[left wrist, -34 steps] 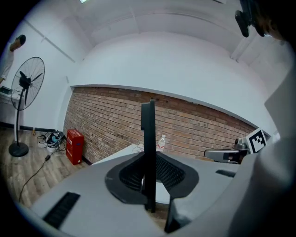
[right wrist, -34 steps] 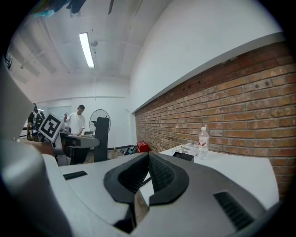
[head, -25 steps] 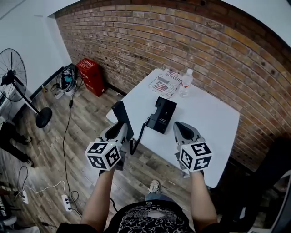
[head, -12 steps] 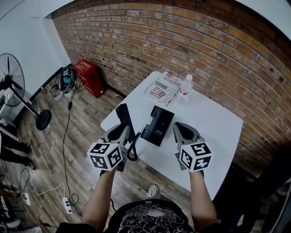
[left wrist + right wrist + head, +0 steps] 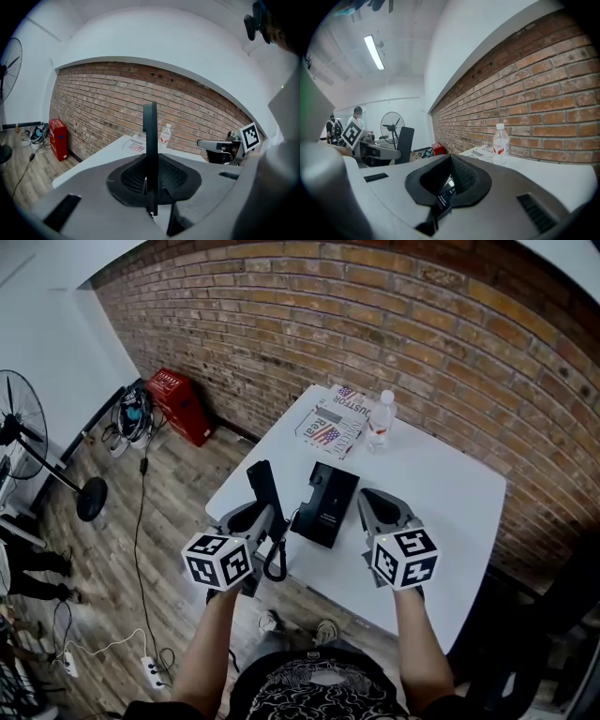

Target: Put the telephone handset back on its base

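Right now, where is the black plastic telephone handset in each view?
Head view: black plastic telephone handset left of centre, gripped by the left gripper.
Left gripper view: dead centre, upright and edge-on between the jaws.
Right gripper view: dark upright slab, left of centre.
Shared landmark: clear plastic water bottle.

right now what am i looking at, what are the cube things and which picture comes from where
No robot: a person holds a two-jaw tool in each hand; the patterned cubes are parts of those tools. The head view looks down from a camera on the person's head. Each gripper view comes from a camera riding on that tool, looking along its jaws. The left gripper is shut on the black handset, which stands up between its jaws. The right gripper is shut and empty, near the base. The base, a paper and a bottle are on the white table.
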{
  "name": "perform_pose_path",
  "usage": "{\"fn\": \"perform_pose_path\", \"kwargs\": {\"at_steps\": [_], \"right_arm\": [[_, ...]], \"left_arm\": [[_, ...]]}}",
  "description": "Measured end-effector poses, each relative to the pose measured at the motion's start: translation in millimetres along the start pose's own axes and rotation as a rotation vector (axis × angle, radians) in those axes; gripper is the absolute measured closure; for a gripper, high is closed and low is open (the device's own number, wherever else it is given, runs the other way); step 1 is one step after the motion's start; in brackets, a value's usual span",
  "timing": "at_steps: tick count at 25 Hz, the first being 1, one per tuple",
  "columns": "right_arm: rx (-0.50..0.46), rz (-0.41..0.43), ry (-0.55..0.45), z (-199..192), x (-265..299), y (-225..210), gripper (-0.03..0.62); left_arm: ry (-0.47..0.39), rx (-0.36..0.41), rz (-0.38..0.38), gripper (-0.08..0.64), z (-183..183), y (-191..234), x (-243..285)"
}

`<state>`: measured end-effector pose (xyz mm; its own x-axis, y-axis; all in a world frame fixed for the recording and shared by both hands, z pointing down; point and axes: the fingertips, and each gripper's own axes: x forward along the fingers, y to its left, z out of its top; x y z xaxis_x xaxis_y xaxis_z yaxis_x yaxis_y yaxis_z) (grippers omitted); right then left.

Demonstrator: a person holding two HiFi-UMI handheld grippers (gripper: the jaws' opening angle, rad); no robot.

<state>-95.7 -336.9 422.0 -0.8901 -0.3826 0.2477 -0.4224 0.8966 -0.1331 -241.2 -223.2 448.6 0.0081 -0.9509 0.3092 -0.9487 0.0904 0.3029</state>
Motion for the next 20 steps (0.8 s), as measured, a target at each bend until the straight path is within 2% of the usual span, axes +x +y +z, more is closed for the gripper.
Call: {"fn": "perform_pose_path", "kwargs": {"at_steps": [7,20], "right_arm": [[0.001,-0.072,-0.005,-0.9,12.3,6.0,0.591],[0.036,-0.293,-0.006,-0.5,29.7,17.7,0.591]], "left_arm": [[0.07,-0.028,-0.169,0.486,-11.8,9.0,22.2],[0.269,-0.086,-0.564,0.486,-35.7,21.1,71.3]]}}
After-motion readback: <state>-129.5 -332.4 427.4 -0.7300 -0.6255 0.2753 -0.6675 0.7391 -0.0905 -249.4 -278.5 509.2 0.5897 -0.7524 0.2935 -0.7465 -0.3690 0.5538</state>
